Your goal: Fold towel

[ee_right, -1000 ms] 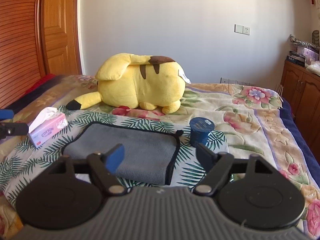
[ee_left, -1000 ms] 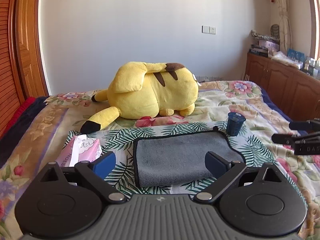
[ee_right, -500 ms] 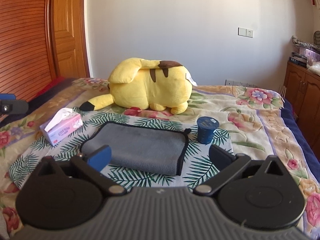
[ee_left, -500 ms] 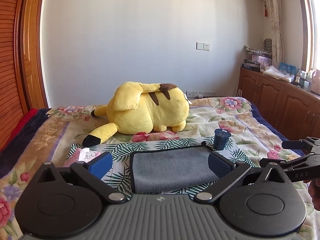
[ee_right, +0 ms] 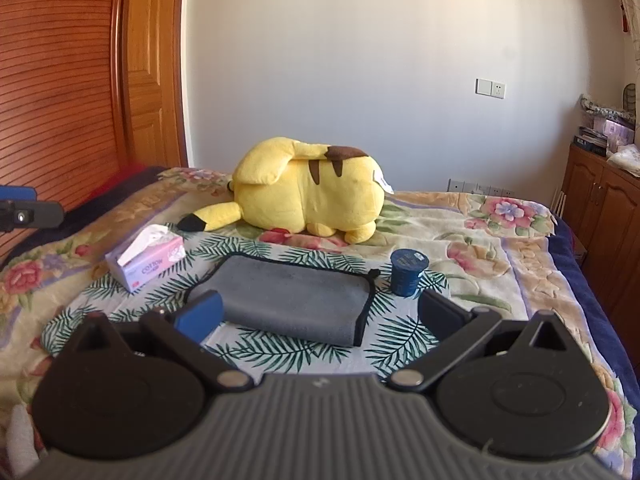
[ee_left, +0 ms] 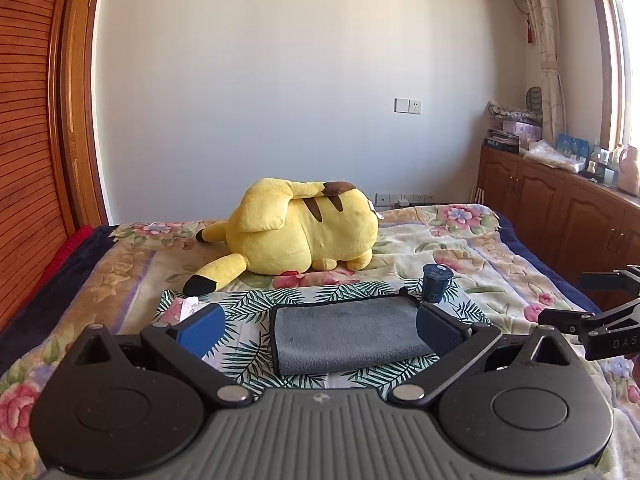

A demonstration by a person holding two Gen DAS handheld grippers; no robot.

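Note:
A grey towel (ee_left: 348,334) with black edging lies folded flat on a palm-leaf cloth on the bed; it also shows in the right wrist view (ee_right: 296,298). My left gripper (ee_left: 320,328) is open and empty, held above and short of the towel. My right gripper (ee_right: 318,314) is open and empty, also above the towel's near side. The right gripper shows at the right edge of the left wrist view (ee_left: 600,312). Neither gripper touches the towel.
A yellow plush toy (ee_right: 308,192) lies behind the towel. A dark blue cup (ee_right: 408,272) stands by the towel's right far corner. A pink tissue box (ee_right: 146,258) sits to the left. Wooden cabinets (ee_left: 560,216) line the right wall.
Both grippers have risen and pulled back from the towel, so it looks smaller and farther. Both stay open. The towel has not moved.

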